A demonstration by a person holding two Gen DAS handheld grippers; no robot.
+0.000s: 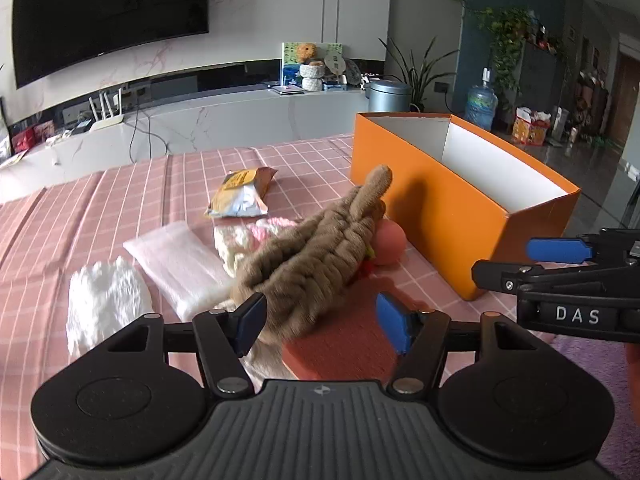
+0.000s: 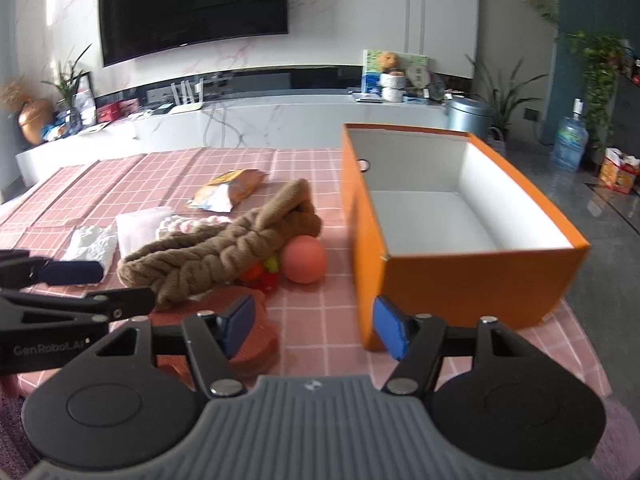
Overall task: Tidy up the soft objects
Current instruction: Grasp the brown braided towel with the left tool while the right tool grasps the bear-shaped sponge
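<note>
In the left wrist view, the left gripper (image 1: 320,320) is seen with its jaws spread wide and nothing clamped, the near end of the brown knitted piece (image 1: 316,256) lying between and just beyond the blue pads (image 1: 250,322). A risk is judged here: the knit lies draped over a pink-and-white knitted item (image 1: 248,240) and against a peach ball (image 1: 387,243) and some small red and green bits (image 1: 367,266), so a closing pinch could snag a neighbour or drag the ball along and set it rolling on the pink checked cloth (image 1: 120,200). A loose hold on so floppy a piece could also let the far end trail and catch on the wall of the orange box (image 1: 440,216), whose white interior is only partly shown. Beside the pile, a clear packet (image 1: 176,264), a white fluffy cloth (image 1: 106,300) and a snack bag (image 1: 242,194) are left untouched. In the right wrist view, the right gripper (image 2: 316,326) is likewise held wide apart and empty, near the box's corner, where a careless swing could knock the light box askew. The box (image 2: 480,264) is shown open-topped, and nothing is seen on its white floor; every soft object is still outside it on the cloth.
</note>
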